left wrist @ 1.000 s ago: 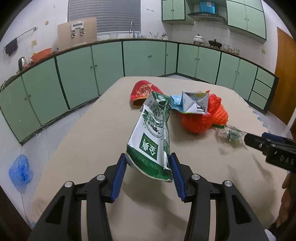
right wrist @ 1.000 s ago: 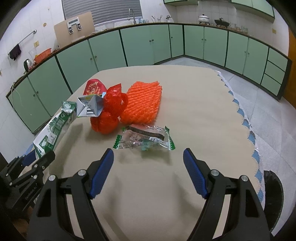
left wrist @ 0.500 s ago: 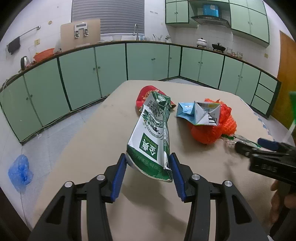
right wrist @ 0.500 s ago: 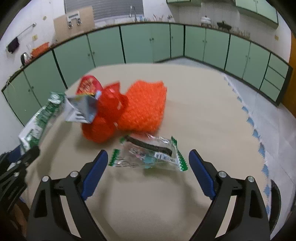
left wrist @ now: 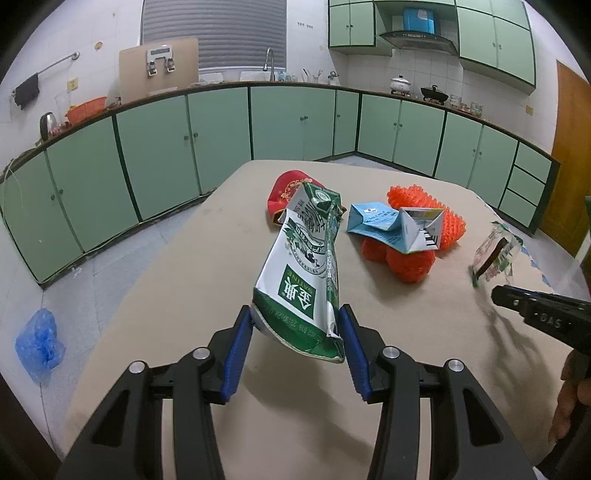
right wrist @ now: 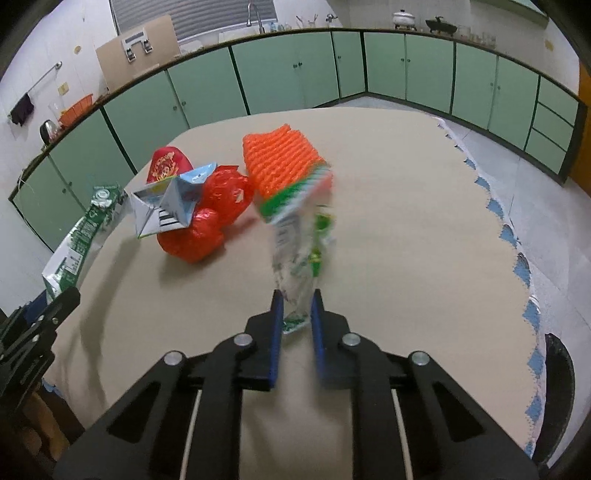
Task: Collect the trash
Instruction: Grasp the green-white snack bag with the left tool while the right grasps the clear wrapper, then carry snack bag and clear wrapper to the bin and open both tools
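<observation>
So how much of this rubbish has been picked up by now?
Nothing visibly binned yet. In hand: the left gripper is shut on the flattened green milk carton, lifted off the table, and the right gripper pinches the clear snack wrapper. Left on the table: the blue carton, orange foam net, red plastic bag and red packet.

I see mint-green base cabinets (left wrist: 218, 147) along tiled white walls | grey slatted window blind (left wrist: 214, 35) | tan table (left wrist: 207, 266) | pale tiled floor (left wrist: 99, 273) | wooden door (left wrist: 572, 147) at my right
</observation>
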The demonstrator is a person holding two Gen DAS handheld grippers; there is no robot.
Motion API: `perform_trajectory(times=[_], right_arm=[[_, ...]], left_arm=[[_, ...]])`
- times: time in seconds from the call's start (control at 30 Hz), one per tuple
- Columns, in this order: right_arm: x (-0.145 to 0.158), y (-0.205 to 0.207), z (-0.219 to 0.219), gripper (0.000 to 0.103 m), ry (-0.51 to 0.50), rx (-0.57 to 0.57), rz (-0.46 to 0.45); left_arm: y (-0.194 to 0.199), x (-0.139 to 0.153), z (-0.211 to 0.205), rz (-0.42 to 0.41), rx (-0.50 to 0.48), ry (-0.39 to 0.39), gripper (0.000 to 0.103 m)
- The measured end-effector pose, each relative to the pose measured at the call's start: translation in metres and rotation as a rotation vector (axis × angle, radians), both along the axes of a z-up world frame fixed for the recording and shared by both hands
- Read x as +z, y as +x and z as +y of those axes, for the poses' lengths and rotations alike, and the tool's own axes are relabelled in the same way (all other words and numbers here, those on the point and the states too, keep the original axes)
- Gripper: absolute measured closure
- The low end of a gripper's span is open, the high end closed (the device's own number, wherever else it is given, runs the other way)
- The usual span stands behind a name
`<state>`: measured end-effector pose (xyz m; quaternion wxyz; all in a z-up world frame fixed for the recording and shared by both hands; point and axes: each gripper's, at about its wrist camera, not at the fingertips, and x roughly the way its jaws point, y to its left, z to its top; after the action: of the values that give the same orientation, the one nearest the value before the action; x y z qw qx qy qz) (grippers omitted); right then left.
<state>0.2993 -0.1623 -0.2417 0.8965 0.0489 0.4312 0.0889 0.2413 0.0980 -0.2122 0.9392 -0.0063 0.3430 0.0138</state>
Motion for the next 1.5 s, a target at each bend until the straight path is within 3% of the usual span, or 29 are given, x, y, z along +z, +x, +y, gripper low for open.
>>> perform_trajectory(times=[0.37,0.83,1.13,1.5], right_arm=[[0.025,-0.019,-0.012,0.094,0.034,-0.002,-0.036],[0.082,-0.084,-0.060,0.094,0.037,-0.047,-0.122],[0.098,-0.136,-0.124,0.094,0.001,-0.149,-0.141],[0.088,-0.190,-0.212,0.094,-0.022,-0.325,-0.136]], left_arm=[[-0.012,0.011,-0.005,-0.018,-0.011,0.013,0.056],[-0.056,0.064,-0.043,-0.087,-0.084,0.037,0.056],[-0.084,0.080,-0.118,-0.093,-0.257,0.010,0.056],[-0.098,0.077,-0.249,-0.068,-0.510,-0.020,0.056]])
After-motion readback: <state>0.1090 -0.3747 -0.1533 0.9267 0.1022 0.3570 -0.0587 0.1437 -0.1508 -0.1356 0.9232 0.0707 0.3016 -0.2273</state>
